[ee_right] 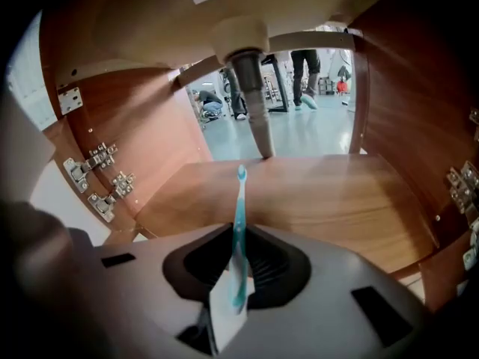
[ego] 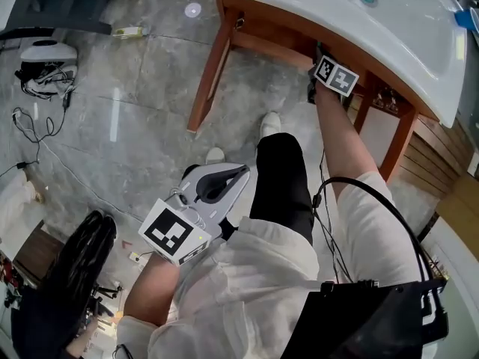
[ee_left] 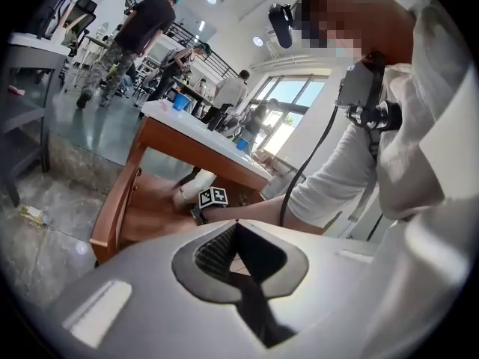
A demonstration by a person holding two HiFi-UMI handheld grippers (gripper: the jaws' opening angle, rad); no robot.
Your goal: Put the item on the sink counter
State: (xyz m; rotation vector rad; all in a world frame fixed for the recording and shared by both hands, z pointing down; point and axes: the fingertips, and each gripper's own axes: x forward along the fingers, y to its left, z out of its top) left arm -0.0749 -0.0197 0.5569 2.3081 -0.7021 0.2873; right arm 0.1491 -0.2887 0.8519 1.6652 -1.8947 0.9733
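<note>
A teal toothbrush with a white card at its lower end stands upright between the jaws of my right gripper, which is shut on it. That gripper is inside the wooden cabinet under the white sink counter, above the wooden shelf; in the head view only its marker cube shows below the counter's edge. My left gripper hangs low by the person's leg, shut with nothing between its jaws, and points toward the cabinet.
The drain pipe comes down from the basin just beyond the toothbrush. Door hinges sit on the cabinet's left wall. A wooden leg slants to the floor. Cables and a black wheel lie at left.
</note>
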